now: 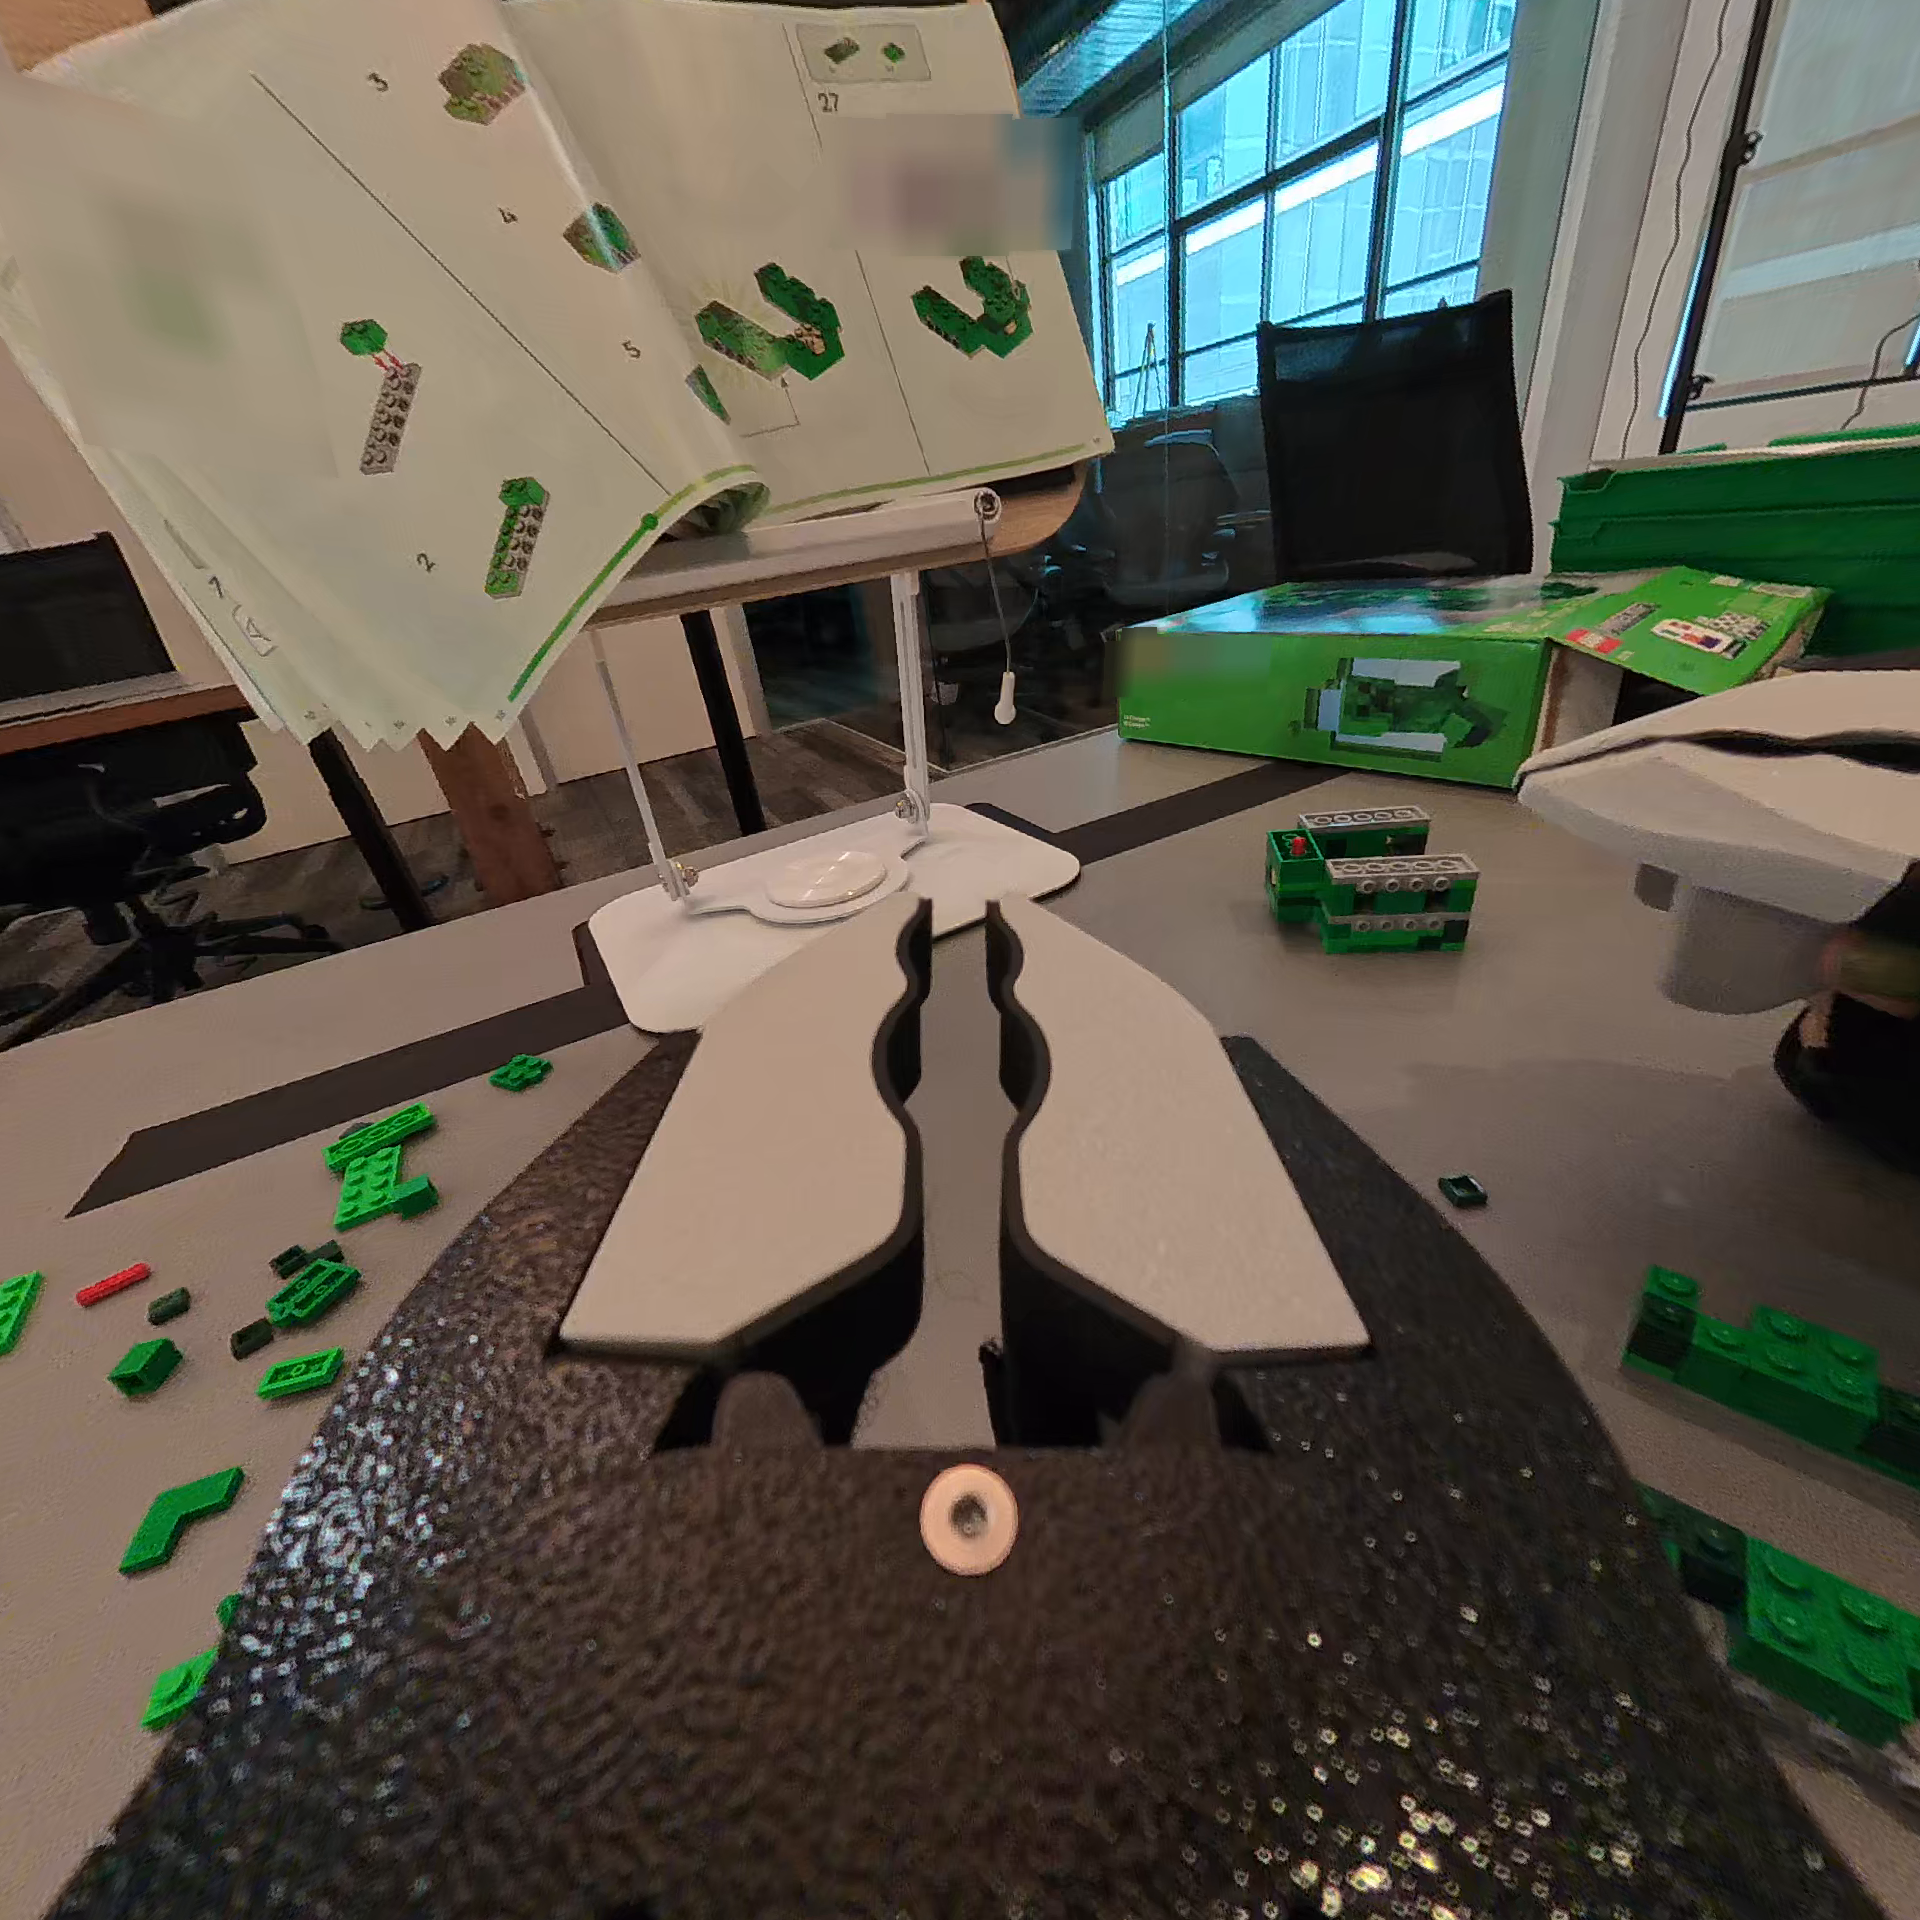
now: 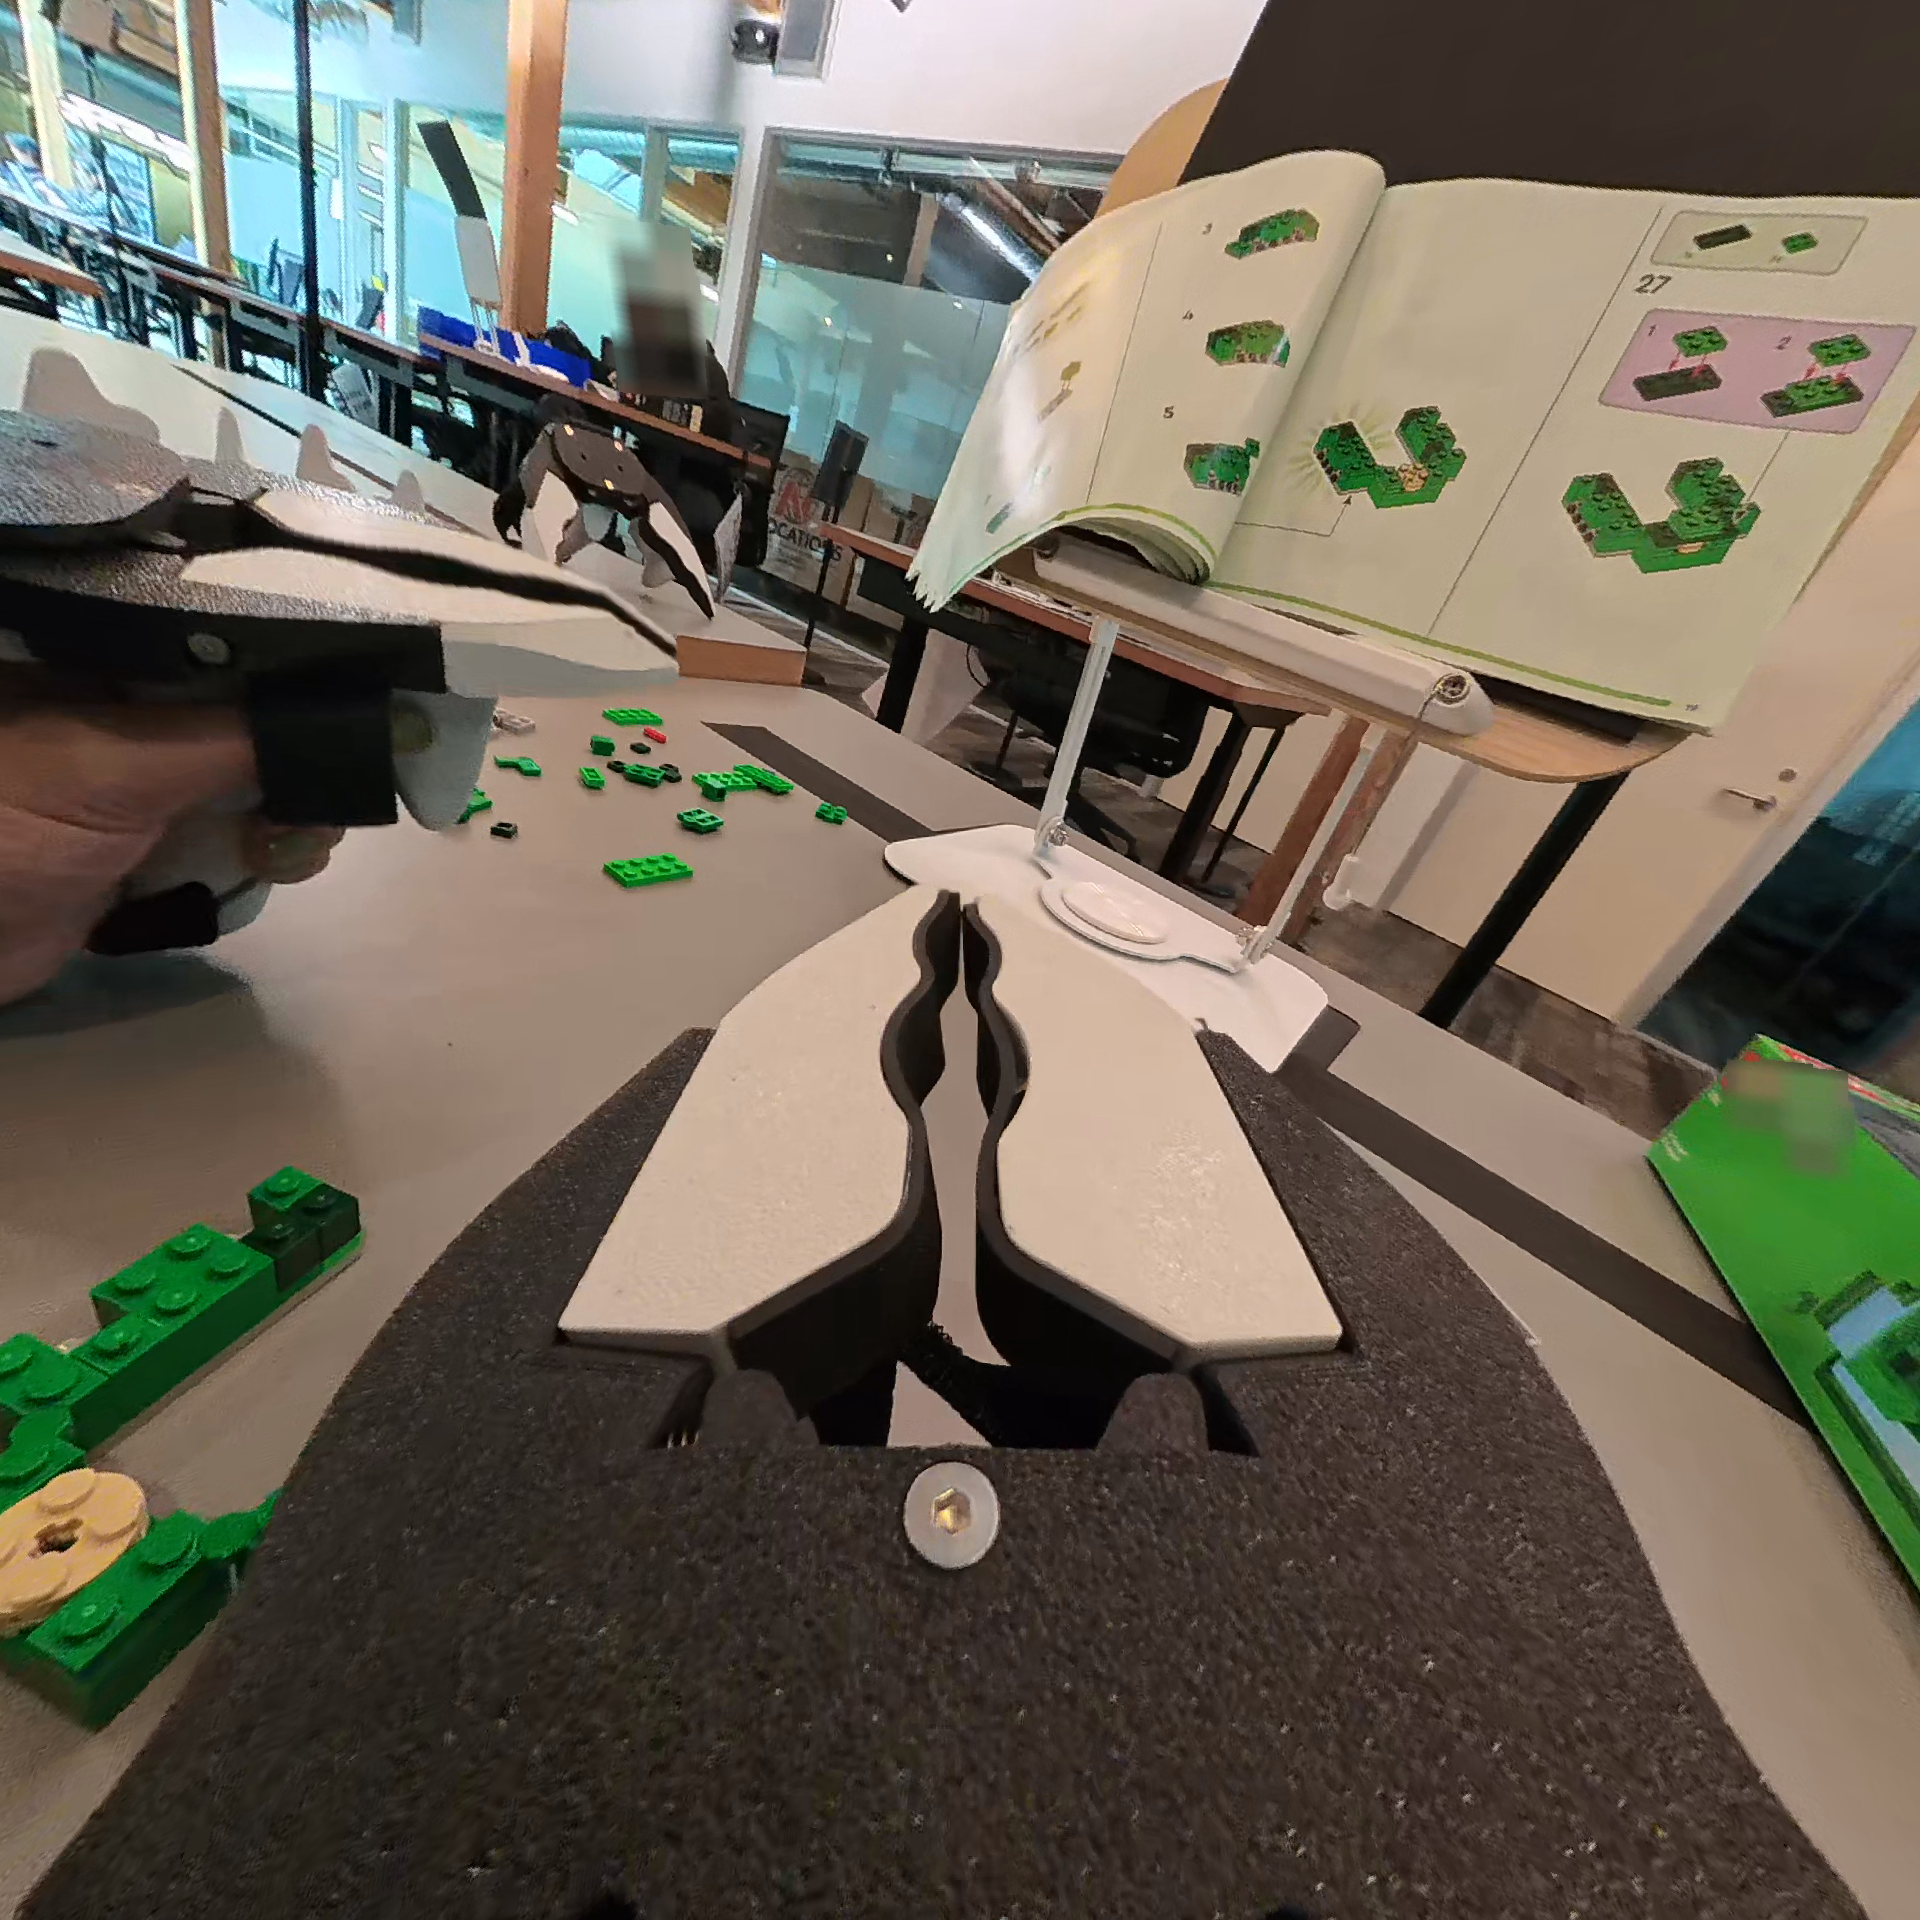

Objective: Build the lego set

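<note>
My left gripper [image 1: 958, 914] is empty, its jaws only a narrow gap apart, above the grey table [image 1: 1299, 1039]. My right gripper [image 2: 956, 909] is shut and empty. A green U-shaped Lego assembly [image 2: 177, 1299] with a tan round piece [image 2: 62, 1538] lies at the right gripper's lower left; it also shows in the left wrist view [image 1: 1766, 1371]. A small green and grey built block [image 1: 1371, 883] stands farther back. Loose green pieces [image 1: 374, 1174] and a red one [image 1: 112, 1285] lie to the left. Each gripper shows in the other's view, the right one [image 1: 1532, 774] and the left one [image 2: 665, 649].
An open instruction booklet [image 2: 1455, 416] rests on a white stand [image 1: 831, 894] straight ahead. A green Lego box [image 1: 1351, 696] lies at the right. A small dark green piece [image 1: 1463, 1188] sits alone. A black stripe [image 1: 312, 1091] crosses the table. A person's hand [image 2: 62, 831] holds the left gripper. About 12 centimeters separates my left fingertips from my right.
</note>
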Demonstrator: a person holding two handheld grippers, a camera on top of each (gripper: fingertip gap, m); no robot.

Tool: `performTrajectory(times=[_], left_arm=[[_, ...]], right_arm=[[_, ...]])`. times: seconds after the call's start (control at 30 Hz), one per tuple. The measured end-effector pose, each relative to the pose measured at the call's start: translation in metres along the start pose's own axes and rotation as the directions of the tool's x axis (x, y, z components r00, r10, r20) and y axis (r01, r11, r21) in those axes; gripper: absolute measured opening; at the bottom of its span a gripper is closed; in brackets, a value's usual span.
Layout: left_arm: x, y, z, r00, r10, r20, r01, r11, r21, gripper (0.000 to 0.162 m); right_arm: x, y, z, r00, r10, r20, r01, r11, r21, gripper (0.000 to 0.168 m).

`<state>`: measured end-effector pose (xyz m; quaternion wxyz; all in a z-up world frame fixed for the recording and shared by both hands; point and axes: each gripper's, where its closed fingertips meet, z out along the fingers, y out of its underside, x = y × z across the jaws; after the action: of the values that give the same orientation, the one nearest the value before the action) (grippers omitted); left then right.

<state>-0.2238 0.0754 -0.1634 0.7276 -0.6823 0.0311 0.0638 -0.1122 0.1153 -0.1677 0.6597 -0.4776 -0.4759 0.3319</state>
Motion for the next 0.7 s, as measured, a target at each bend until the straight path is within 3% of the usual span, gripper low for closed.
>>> performTrajectory(times=[0.7], left_arm=[[0.015, 0.001, -0.011, 0.996, 0.079, -0.044, -0.08, 0.997, -0.021, 0.008]], right_arm=[[0.001, -0.003, -0.004, 1.0, 0.02, -0.002, -0.02, 0.999, 0.029, 0.0]])
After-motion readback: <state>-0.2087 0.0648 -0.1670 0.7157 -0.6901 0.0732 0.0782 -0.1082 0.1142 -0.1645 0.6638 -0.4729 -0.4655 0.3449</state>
